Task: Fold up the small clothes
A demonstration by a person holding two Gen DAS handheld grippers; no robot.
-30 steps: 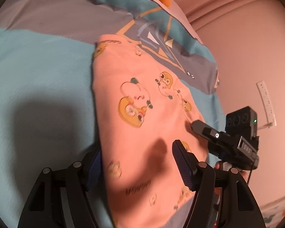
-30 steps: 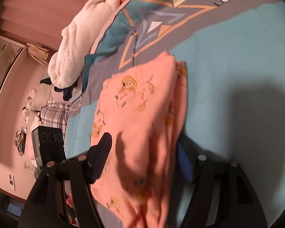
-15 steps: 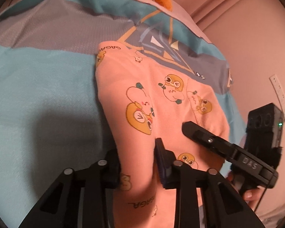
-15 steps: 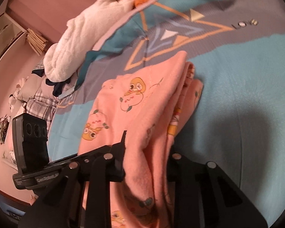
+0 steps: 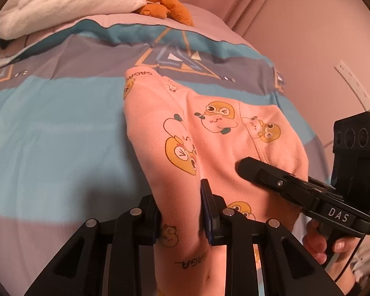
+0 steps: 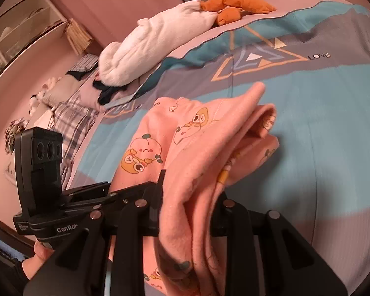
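The pink top (image 5: 209,148) is clamped in the jaws of both grippers (image 5: 181,212) (image 6: 190,197). If one edge is pulled harder, the fold could be made crooked on the bed (image 5: 49,135).

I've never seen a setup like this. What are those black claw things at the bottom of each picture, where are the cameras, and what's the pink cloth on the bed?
There is no robot here. A person holds a two-finger clamp in each hand, and each clamp carries a wide-angle camera looking along its fingers. One picture comes from the left gripper, the other from the right gripper; each also shows the other clamp at its edge. The pink garment, printed with cartoon fruit, lies partly folded on a blue and grey bedspread. Both clamps have just closed on its near edge. A white blanket and an orange plush toy lie farther back.
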